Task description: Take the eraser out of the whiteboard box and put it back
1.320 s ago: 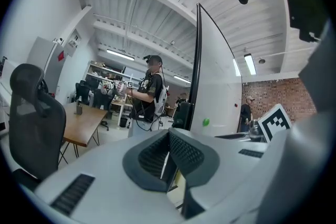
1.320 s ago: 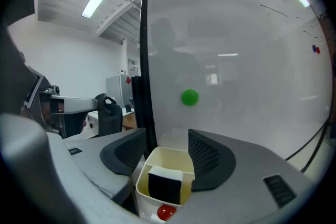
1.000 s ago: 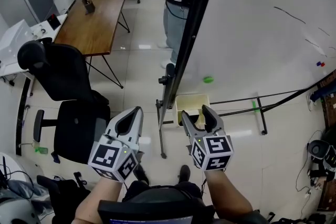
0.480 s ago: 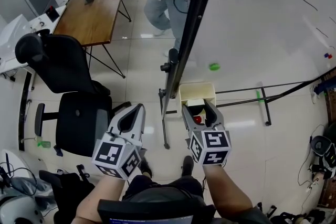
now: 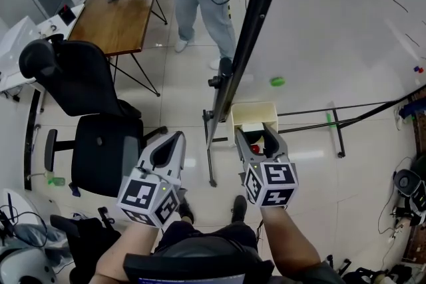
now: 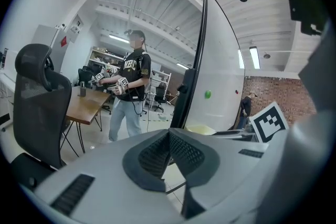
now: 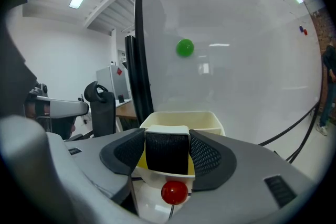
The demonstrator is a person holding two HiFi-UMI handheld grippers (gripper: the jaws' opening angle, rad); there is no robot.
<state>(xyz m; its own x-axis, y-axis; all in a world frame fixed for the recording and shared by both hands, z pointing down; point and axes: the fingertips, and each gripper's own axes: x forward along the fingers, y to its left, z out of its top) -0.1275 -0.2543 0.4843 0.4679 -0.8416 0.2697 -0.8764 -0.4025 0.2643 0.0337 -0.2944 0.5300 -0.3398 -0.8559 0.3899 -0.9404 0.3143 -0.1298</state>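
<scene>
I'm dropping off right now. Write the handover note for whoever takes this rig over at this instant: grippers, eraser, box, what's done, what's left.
Left gripper: shut, empty, held off to the left of the board's frame.
Right gripper: reaching into the whiteboard box. Its jaws have just been closing with the eraser between them, and the pads look seated on both its sides.
Eraser: upright, not yet lifted, inside the box at the foot of the whiteboard.
Done: reach and grip.
Left: lift the eraser clear of the box, set it back in, release.
</scene>
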